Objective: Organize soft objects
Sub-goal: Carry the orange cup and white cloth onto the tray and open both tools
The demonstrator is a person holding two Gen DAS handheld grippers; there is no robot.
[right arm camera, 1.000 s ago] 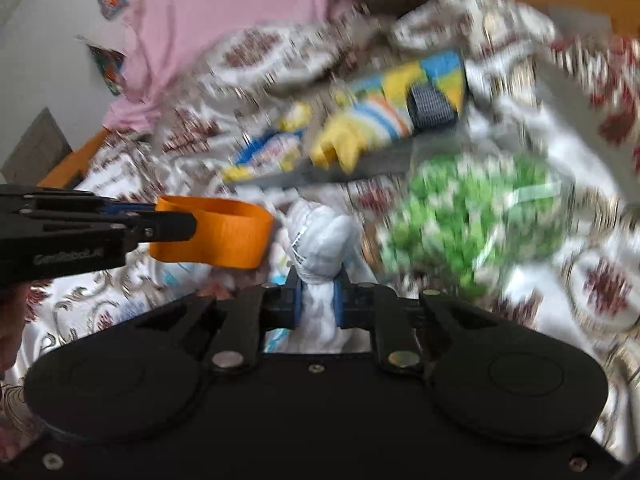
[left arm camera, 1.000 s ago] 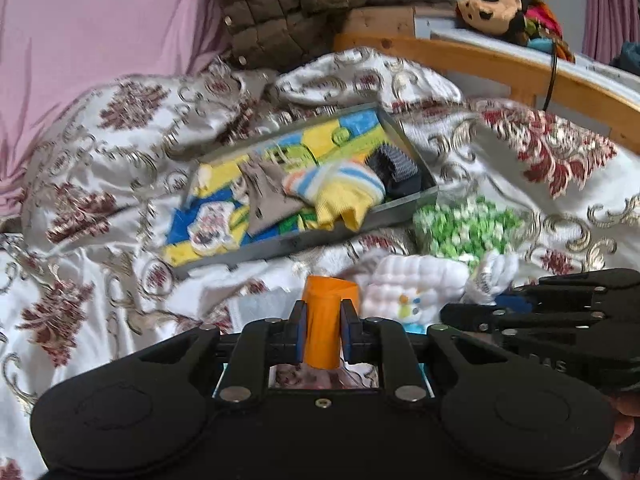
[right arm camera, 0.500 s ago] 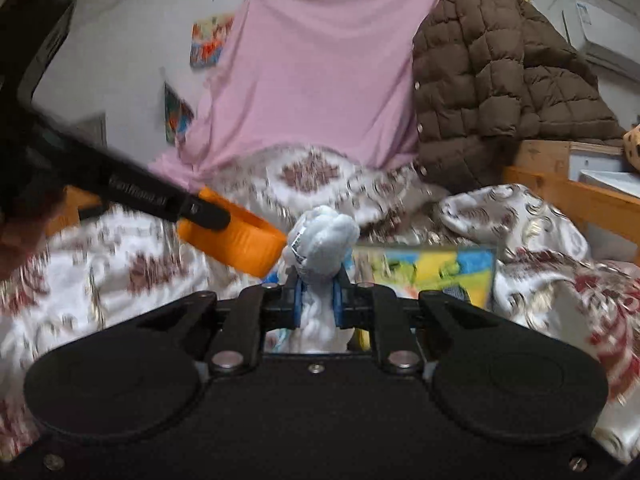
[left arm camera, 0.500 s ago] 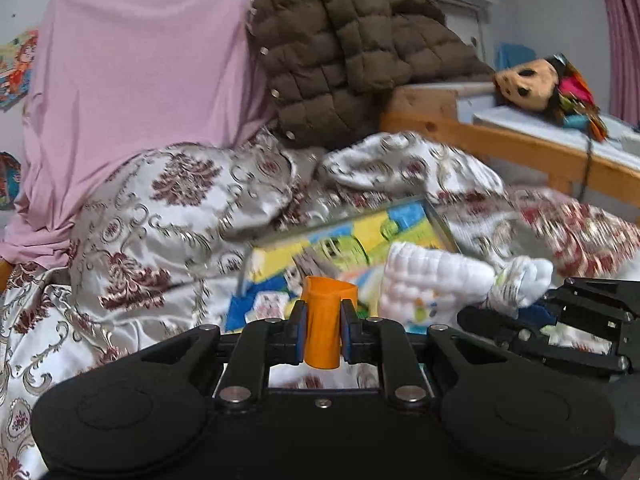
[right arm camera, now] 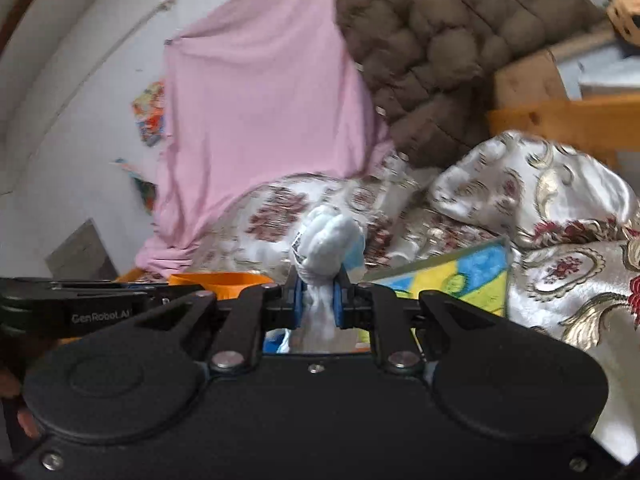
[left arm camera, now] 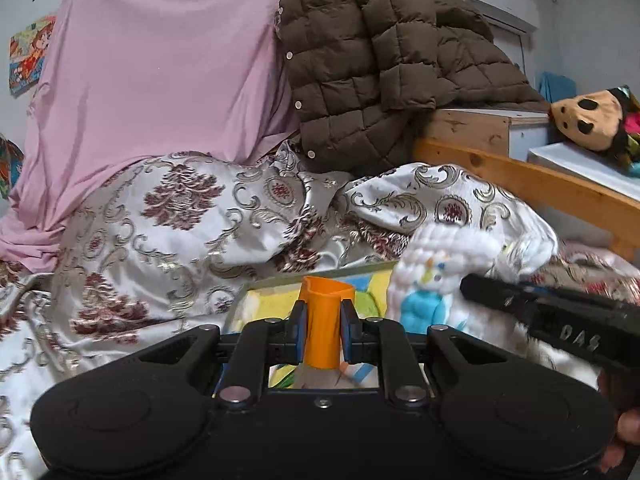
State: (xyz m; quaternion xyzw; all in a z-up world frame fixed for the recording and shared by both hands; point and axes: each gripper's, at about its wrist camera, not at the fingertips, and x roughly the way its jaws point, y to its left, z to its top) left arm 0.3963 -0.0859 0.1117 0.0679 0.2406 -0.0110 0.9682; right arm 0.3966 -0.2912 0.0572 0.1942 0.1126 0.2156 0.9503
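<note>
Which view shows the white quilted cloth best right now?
Left wrist: the white quilted cloth shows its padded body and blue print, though blurred. Right wrist shows only a bunched end pinched in the right gripper.

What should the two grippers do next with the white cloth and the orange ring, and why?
Probably bring the white cloth across and feed its bunched end into the orange ring. The right gripper pinches the cloth, the left gripper is shut on the ring, both lifted over the colourful tray, and the ring's opening sits just beside the cloth.
</note>
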